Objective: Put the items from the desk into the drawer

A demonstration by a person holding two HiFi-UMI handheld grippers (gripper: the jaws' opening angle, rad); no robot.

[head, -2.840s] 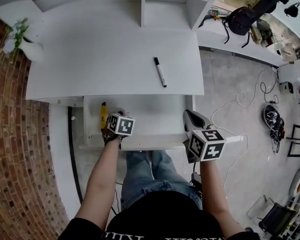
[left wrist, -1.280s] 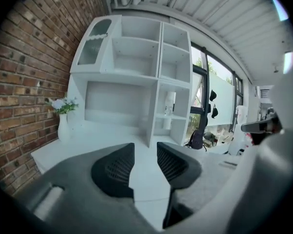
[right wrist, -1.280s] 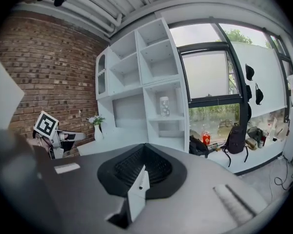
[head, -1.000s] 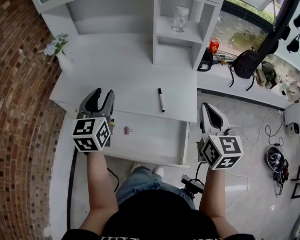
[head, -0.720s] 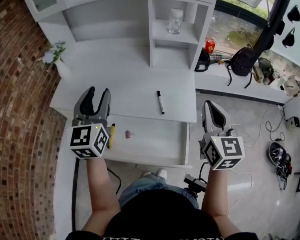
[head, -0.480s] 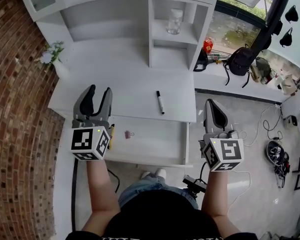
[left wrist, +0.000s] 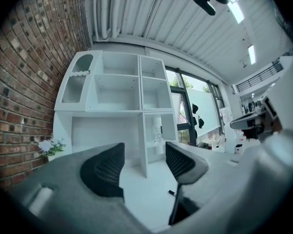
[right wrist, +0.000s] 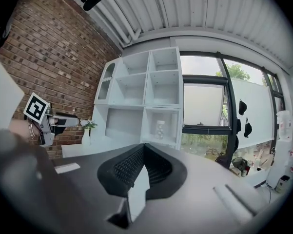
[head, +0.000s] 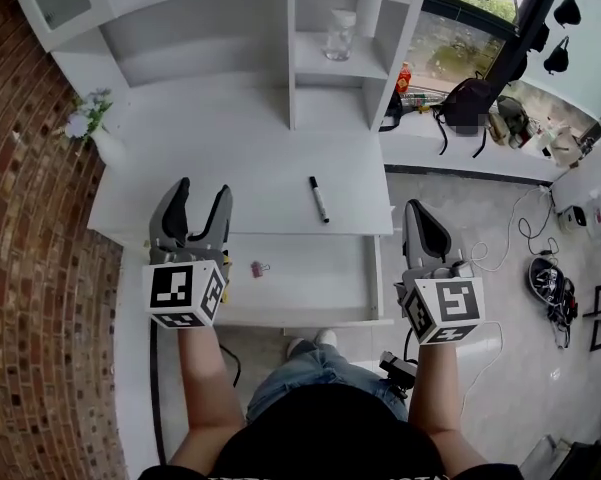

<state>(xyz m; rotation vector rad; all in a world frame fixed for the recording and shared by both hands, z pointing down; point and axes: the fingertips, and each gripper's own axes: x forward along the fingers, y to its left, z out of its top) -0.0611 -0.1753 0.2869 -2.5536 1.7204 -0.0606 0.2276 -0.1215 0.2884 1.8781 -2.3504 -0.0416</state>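
White desk [head: 230, 158]: marker [head: 319, 198] loose; open drawer [head: 310, 280] holds clip [head: 259, 267]; left gripper [head: 203, 188] just opening, empty; right gripper [head: 417, 213] clenched

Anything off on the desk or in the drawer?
Nothing looks spilled, tipped or damaged. One loose end: the marker lies alone on the desk, outside the open drawer, where a clip already sits.

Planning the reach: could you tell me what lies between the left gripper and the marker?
In the head view, only bare desk lies between the marker and the left gripper, whose empty jaws have just been opening.
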